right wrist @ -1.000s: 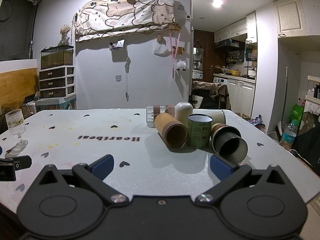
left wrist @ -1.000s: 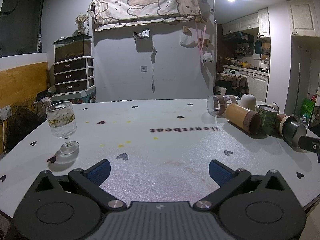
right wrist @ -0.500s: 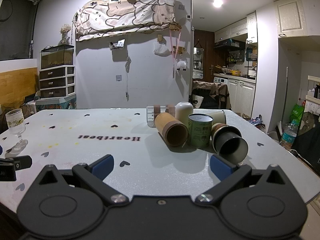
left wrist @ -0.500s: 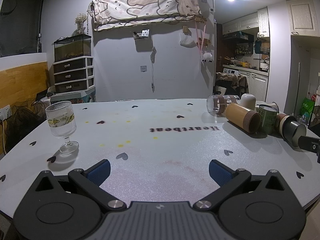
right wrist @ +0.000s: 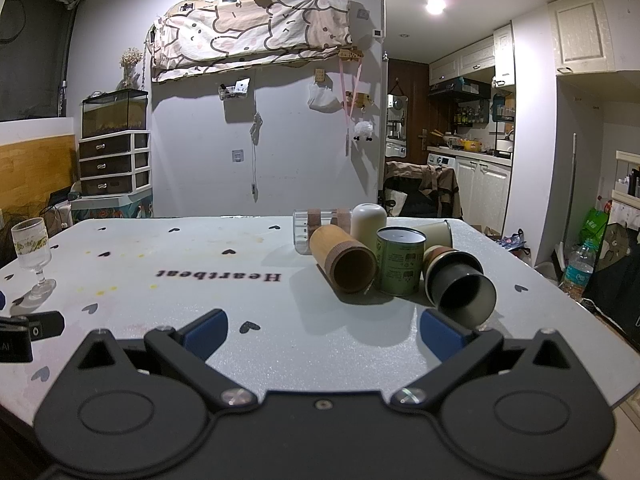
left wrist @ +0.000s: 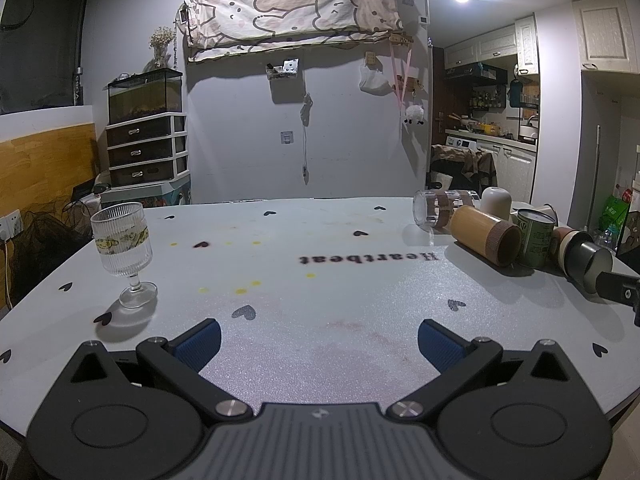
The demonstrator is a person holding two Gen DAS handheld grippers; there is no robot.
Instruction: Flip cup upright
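Observation:
Several cups lie grouped at the right of the table. A dark metal cup lies on its side, mouth toward me; it also shows in the left wrist view. A bamboo cup lies on its side beside it. A clear glass lies on its side behind. A green tin cup and a white cup stand mouth down. My right gripper is open and empty, just short of the dark cup. My left gripper is open and empty over bare table.
A ribbed stemmed glass stands upright at the left of the grey table. A paper cup lies behind the tin. The table's right edge is close to the cups. A chair with clothes stands beyond.

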